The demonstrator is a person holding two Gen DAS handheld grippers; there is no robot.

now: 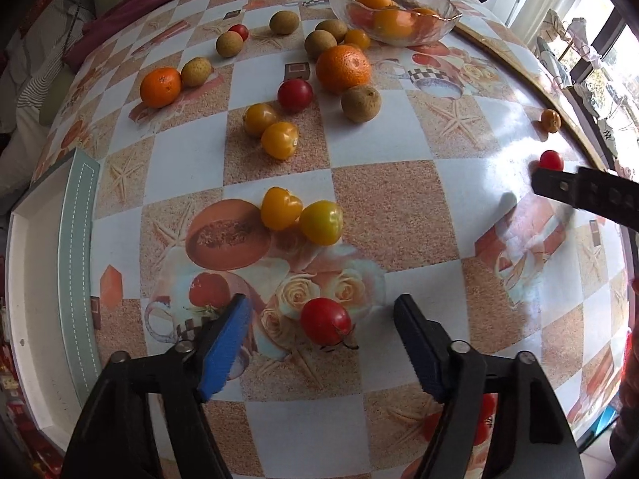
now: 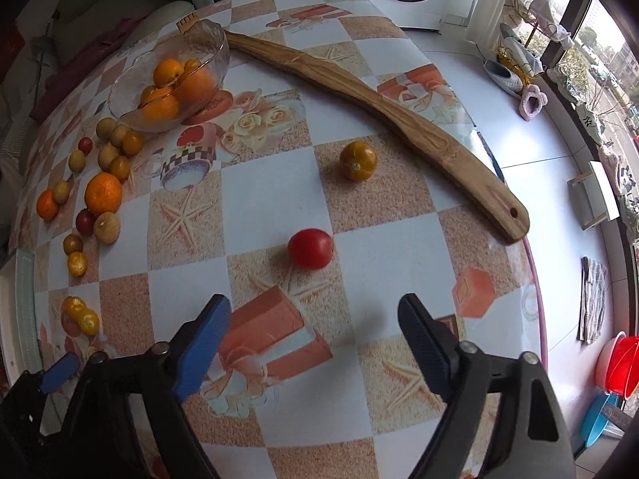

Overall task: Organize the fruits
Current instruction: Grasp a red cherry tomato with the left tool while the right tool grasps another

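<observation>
Blue-padded fingers of the left tool [image 1: 319, 343] frame a red cherry tomato [image 1: 325, 320] that sits on the checked worktop [image 1: 383, 207]; the jaws stand spread, with clear gaps on both sides of the fruit, so nothing is pinched yet. Over on the other side, the right tool [image 2: 313, 343] is likewise spread and empty, pointing down at the cloth with a second red tomato [image 2: 310, 248] lying just ahead of its fingertips and a yellow-green tomato [image 2: 358, 161] farther off near the long wooden board [image 2: 399, 115]. Most of the fruit is loose: yellow tomatoes [image 1: 301, 215], oranges [image 1: 344, 68] and brown longans [image 1: 360, 103] lie scattered, while the glass bowl [image 1: 439, 12] at the far edge already holds several orange fruits. A white tray [image 1: 36, 279] waits at the left edge. Sorting looks to be at an early stage, with both hands lined up for a pickup. Next, the left jaws should press in on the tomato gently, since it is soft and round and could roll or squirt out; the right needs to advance a little before squeezing.
</observation>
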